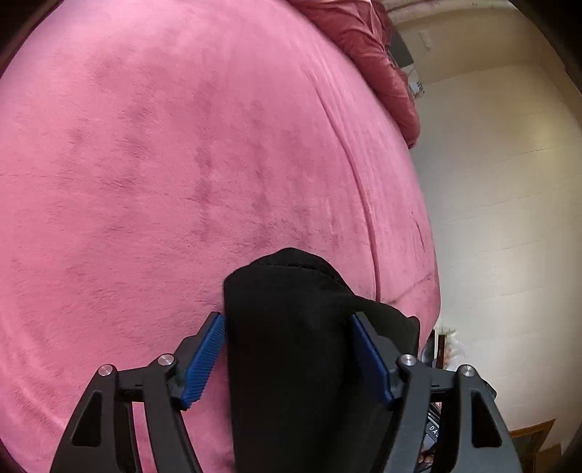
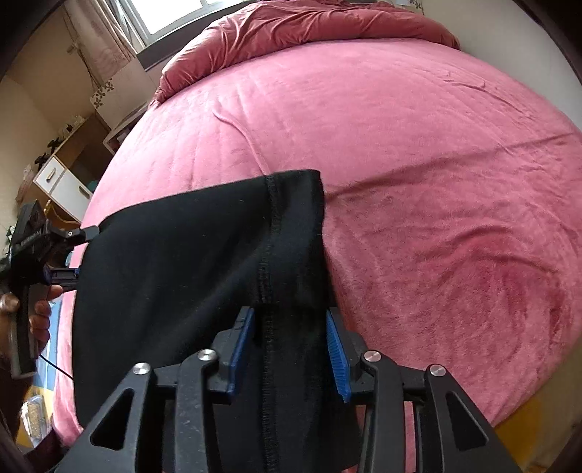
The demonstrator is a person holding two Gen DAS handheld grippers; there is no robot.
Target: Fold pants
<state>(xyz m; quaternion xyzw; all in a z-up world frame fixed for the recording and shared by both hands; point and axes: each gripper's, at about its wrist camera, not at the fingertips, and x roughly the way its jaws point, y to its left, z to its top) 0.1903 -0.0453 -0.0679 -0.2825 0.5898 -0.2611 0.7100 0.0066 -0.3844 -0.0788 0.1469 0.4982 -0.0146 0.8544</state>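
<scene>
two handheld grippers hold one pair of black pants (image 2: 189, 276) over a wide bed covered by a pink plush blanket (image 2: 418, 152).

the left gripper (image 1: 287, 356) has its blue pads set wide, with a thick bunch of black cloth filling the space between them; the left pad touches the cloth, but the right pad is partly hidden by the fold, so i cannot tell whether this is a firm grip or a loose one. the right gripper (image 2: 291, 349) has its pads closer in, on either side of a stitched seam, and the cloth seems to rest between them rather than be pinched hard.

the pants hang as a dark sheet between the two tools, low over the near part of the blanket, with the far hem edge standing up in the right wrist view. a hand (image 2: 34, 313) grasps the left tool's handle at the left edge of that view.

judging by this, the step is laying the garment onto the bed to begin or finish a fold. the next move calls for letting the cloth settle flat, then pulling both tools clear without dragging it.

a crumpled red duvet (image 2: 309, 29) lies at the far end of the bed. beyond are a window (image 2: 171, 14), a white cabinet (image 2: 67, 182) and a pale wall (image 1: 509, 200).
</scene>
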